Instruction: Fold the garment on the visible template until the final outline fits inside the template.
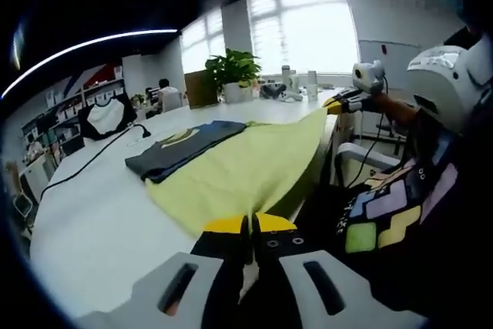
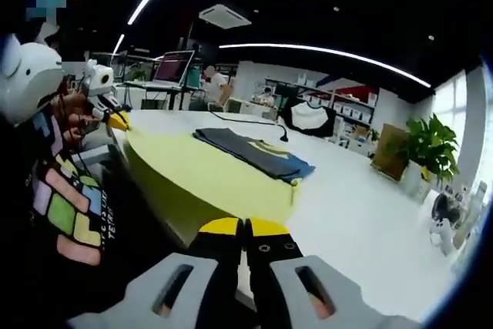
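While no writing reads, both grippers' fingers clamp yellow garment [image 1: 246, 163] corners, left gripper [image 1: 250, 225], right gripper [image 2: 244, 229].

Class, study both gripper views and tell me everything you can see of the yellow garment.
The yellow garment is a plain, pale yellow piece of soft cloth, spread mostly flat along the edge of the white table. The left gripper and the right gripper each pinch an end at that edge, jaws closed on the cloth, so it stretches between them. Its far side lies against a folded dark blue garment with a yellow print; overlap is unclear. No sleeves or collar can be made out.
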The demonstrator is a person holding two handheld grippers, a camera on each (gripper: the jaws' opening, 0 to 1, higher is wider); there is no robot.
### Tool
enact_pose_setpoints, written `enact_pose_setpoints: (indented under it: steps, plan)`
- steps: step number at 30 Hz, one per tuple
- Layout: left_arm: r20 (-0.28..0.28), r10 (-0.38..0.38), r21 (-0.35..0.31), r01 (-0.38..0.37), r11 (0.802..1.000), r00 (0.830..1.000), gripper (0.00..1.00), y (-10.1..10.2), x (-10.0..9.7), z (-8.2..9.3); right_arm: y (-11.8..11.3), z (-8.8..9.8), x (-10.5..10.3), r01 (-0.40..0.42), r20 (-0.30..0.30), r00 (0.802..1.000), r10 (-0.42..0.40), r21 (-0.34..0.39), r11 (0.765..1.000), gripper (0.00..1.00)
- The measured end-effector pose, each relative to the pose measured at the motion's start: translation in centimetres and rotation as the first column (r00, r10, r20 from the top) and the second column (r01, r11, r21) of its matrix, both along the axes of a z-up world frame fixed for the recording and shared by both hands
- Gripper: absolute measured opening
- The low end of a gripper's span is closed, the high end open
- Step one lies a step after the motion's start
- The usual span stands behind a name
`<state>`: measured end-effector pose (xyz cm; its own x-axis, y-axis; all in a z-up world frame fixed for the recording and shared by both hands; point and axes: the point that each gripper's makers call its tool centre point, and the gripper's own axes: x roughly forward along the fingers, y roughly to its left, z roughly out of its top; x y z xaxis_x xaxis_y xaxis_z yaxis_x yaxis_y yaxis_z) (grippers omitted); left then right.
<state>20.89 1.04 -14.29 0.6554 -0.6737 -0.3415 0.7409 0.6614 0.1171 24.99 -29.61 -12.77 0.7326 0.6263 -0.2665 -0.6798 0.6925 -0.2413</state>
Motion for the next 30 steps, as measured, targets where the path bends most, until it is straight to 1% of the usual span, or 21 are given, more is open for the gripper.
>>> enact_pose_setpoints:
  steps: [3, 5, 6, 7, 8, 9, 11, 13, 16, 17, 18, 19, 20, 22, 23, 25, 27, 28, 29, 30]
  plan:
    - [0.025, 0.000, 0.005, -0.001, 1.000, 1.000, 0.03, -0.2, 0.0, 0.6, -0.1, 0.6, 0.2, 0.013, 0.026, 1.000, -0.012, -0.014, 1.000, 0.00]
    - [0.037, -0.001, 0.005, 0.001, 1.000, 0.999, 0.03, -0.2, 0.1, 1.0, -0.2, 1.4, 0.6, 0.037, 0.069, 0.997, -0.037, -0.002, 0.999, 0.00]
    - [0.046, 0.003, -0.001, -0.003, 1.000, 0.999, 0.03, -0.2, 0.2, 1.2, -0.2, 1.5, 0.7, 0.048, 0.080, 0.996, -0.047, -0.006, 0.999, 0.00]
    - [0.054, 0.006, -0.025, -0.005, 1.000, 0.998, 0.03, -0.2, 0.3, 1.7, -0.3, 1.7, 0.8, 0.052, 0.093, 0.994, -0.051, -0.005, 0.999, 0.00]
    - [0.049, 0.012, -0.046, -0.010, 0.999, 0.999, 0.03, -0.1, 0.4, 1.9, -0.3, 1.8, 0.8, 0.057, 0.112, 0.992, -0.056, -0.010, 0.998, 0.00]
    - [0.051, 0.015, -0.055, -0.012, 0.998, 0.999, 0.03, -0.1, 0.4, 2.1, -0.3, 1.9, 0.9, 0.062, 0.116, 0.991, -0.061, -0.008, 0.998, 0.00]
    - [0.058, 0.019, -0.052, -0.016, 0.999, 0.998, 0.03, 0.0, 0.5, 2.3, -0.3, 2.1, 1.0, 0.063, 0.124, 0.990, -0.062, -0.003, 0.998, 0.00]
    - [0.082, 0.026, -0.038, -0.023, 0.999, 0.996, 0.03, 0.1, 0.6, 2.8, -0.3, 2.4, 1.1, 0.065, 0.131, 0.989, -0.064, 0.001, 0.998, 0.00]
    - [0.106, 0.033, -0.043, -0.029, 0.999, 0.994, 0.03, 0.1, 0.8, 3.3, -0.3, 3.0, 1.3, 0.079, 0.150, 0.985, -0.081, 0.018, 0.997, 0.00]
    - [0.113, 0.066, -0.084, -0.056, 0.995, 0.991, 0.03, 0.3, 1.2, 4.0, -0.4, 3.3, 1.5, 0.084, 0.170, 0.982, -0.085, 0.018, 0.996, 0.00]
    - [0.105, 0.073, -0.121, -0.060, 0.991, 0.992, 0.03, 0.3, 1.4, 4.3, -0.5, 3.6, 1.6, 0.092, 0.204, 0.975, -0.090, -0.003, 0.996, 0.00]
    - [0.105, 0.094, -0.176, -0.074, 0.982, 0.990, 0.03, 0.4, 1.8, 5.0, -0.6, 3.7, 1.8, 0.103, 0.223, 0.970, -0.095, -0.021, 0.994, 0.00]
    - [0.110, 0.104, -0.188, -0.082, 0.979, 0.989, 0.03, 0.6, 2.2, 5.2, -0.4, 3.7, 1.9, 0.103, 0.226, 0.969, -0.097, -0.015, 0.995, 0.00]
    - [0.117, 0.113, -0.170, -0.092, 0.981, 0.987, 0.03, 0.8, 2.6, 5.2, -0.3, 3.9, 2.1, 0.103, 0.217, 0.971, -0.105, 0.023, 0.994, 0.00]
    - [0.126, 0.119, -0.167, -0.097, 0.981, 0.985, 0.03, 0.8, 2.7, 5.3, -0.3, 4.0, 2.3, 0.105, 0.216, 0.970, -0.109, 0.030, 0.994, 0.00]
    - [0.138, 0.123, -0.175, -0.098, 0.980, 0.983, 0.03, 0.6, 2.8, 5.6, -0.4, 4.5, 2.7, 0.118, 0.234, 0.964, -0.124, 0.042, 0.992, 0.00]
    - [0.140, 0.152, -0.208, -0.121, 0.970, 0.978, 0.03, 0.8, 3.3, 6.0, -0.3, 5.4, 3.3, 0.118, 0.246, 0.960, -0.134, 0.082, 0.990, 0.00]
    - [0.135, 0.173, -0.230, -0.140, 0.963, 0.976, 0.03, 1.1, 3.6, 6.2, -0.2, 5.7, 3.5, 0.118, 0.252, 0.958, -0.137, 0.092, 0.989, 0.00]
    - [0.124, 0.206, -0.262, -0.168, 0.950, 0.971, 0.03, 1.4, 4.0, 6.4, 0.0, 6.0, 3.7, 0.116, 0.263, 0.955, -0.138, 0.096, 0.989, 0.00]
    - [0.110, 0.228, -0.270, -0.191, 0.944, 0.967, 0.03, 1.7, 4.4, 6.3, 0.2, 6.5, 4.0, 0.112, 0.278, 0.951, -0.136, 0.101, 0.989, 0.00]
